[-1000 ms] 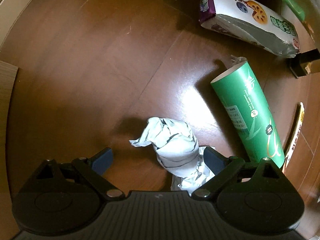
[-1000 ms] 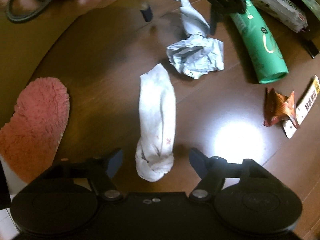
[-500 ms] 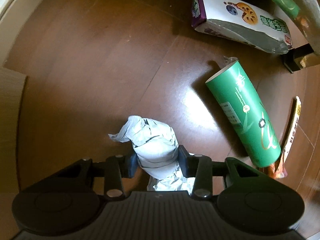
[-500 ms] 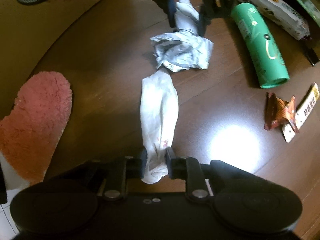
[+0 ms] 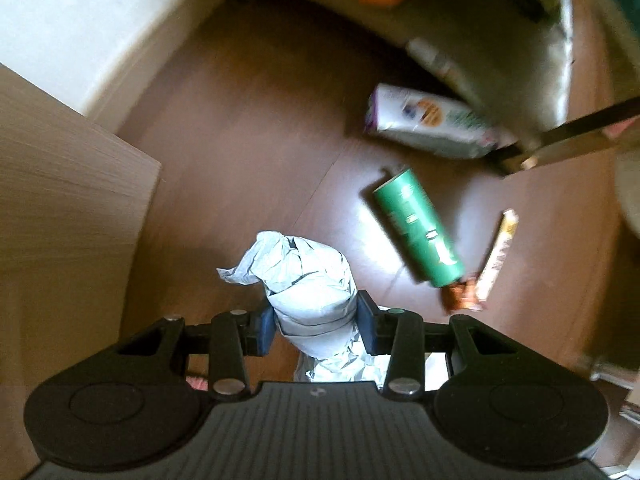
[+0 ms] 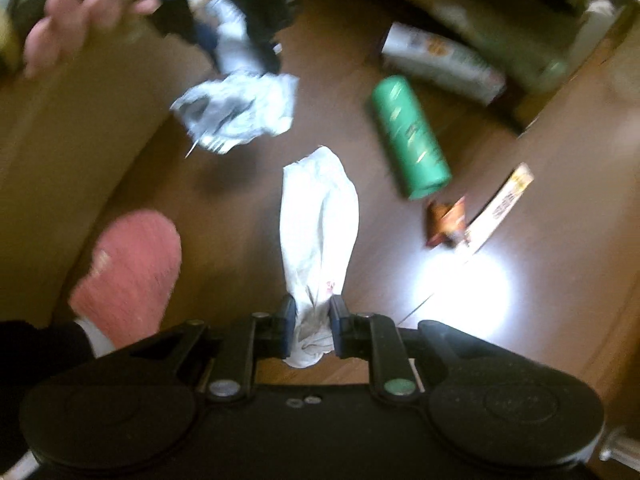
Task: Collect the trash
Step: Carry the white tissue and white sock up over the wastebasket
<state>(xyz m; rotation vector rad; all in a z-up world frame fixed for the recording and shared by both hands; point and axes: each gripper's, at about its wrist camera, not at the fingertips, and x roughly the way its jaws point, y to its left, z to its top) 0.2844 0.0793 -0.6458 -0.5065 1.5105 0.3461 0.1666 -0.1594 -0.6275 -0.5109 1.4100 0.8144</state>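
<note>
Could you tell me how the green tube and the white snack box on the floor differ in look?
The green tube is round and plain green; the white snack box is flat-sided, white with a purple end and printed pictures. The tube looks narrower than the box. Both lie on their sides on the wooden floor, ungripped.

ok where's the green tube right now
The green tube lies on the wooden floor, right of centre in both wrist views, between the white snack box and the orange wrapper.

Dark wooden floor [image 5: 260,128]; on it a green tube [image 5: 418,226], a white snack box [image 5: 432,122], two wrappers [image 6: 476,214] beside the tube.
</note>
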